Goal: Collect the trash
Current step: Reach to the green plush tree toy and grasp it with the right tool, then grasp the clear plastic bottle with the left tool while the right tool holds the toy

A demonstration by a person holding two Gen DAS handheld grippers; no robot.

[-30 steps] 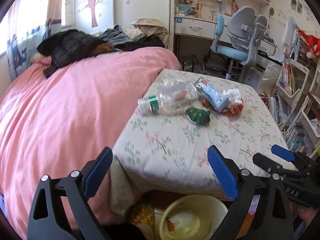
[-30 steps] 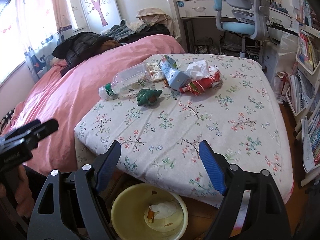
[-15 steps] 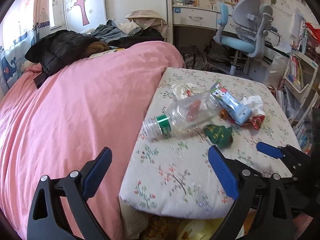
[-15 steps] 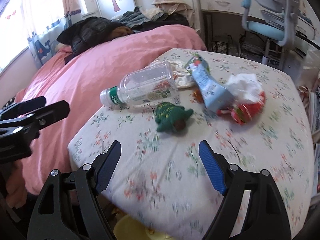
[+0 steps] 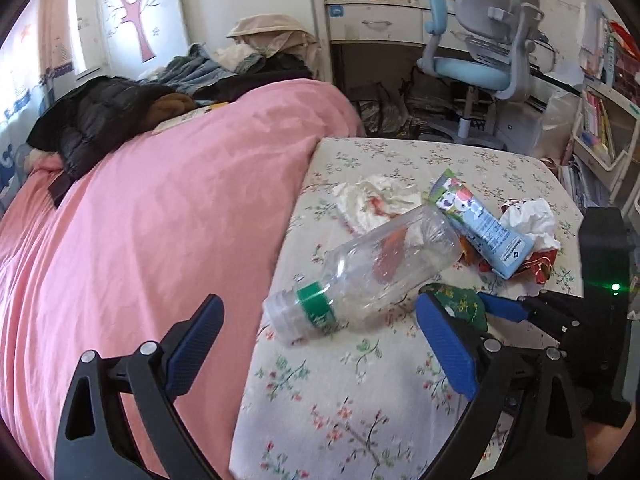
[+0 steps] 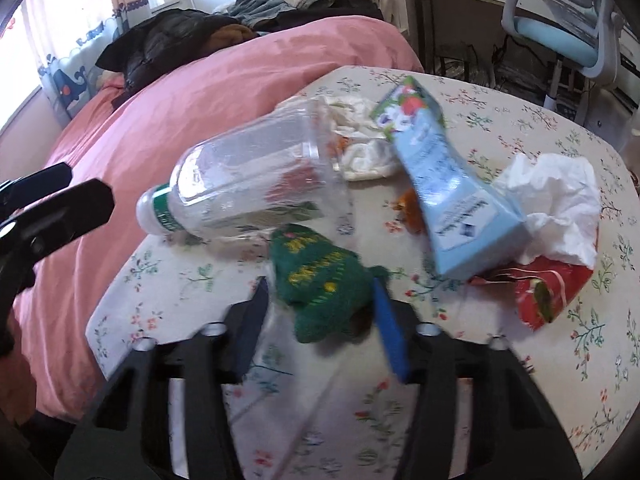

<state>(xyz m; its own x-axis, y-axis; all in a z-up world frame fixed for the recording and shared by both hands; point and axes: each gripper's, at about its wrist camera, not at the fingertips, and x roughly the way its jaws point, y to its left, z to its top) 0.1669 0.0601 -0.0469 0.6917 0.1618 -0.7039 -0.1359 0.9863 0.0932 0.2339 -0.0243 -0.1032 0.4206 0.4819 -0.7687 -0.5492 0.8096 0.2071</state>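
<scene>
Trash lies on a floral-cloth table (image 5: 360,400): a clear plastic bottle (image 5: 372,268) (image 6: 256,184) on its side, a blue carton (image 5: 480,228) (image 6: 444,184), crumpled white tissue (image 5: 528,220) (image 6: 560,200), a red wrapper (image 5: 540,264) (image 6: 548,288) and stained white paper (image 5: 376,200) (image 6: 360,140). A green knitted piece (image 5: 460,304) (image 6: 320,280) sits between the fingers of my right gripper (image 6: 320,292), whose jaws are closing; the pads are at its sides without squeezing it. My left gripper (image 5: 318,304) hangs open just short of the bottle's capped end.
A bed with a pink quilt (image 5: 140,220) borders the table's left side, with a black jacket (image 5: 92,120) on it. A blue-grey desk chair (image 5: 480,64) stands behind the table. Book shelves (image 5: 600,128) line the right.
Both grippers moved forward over the table toward the trash, and the yellow bucket dropped out of view. The right jaws narrowed around the green knitted piece.
</scene>
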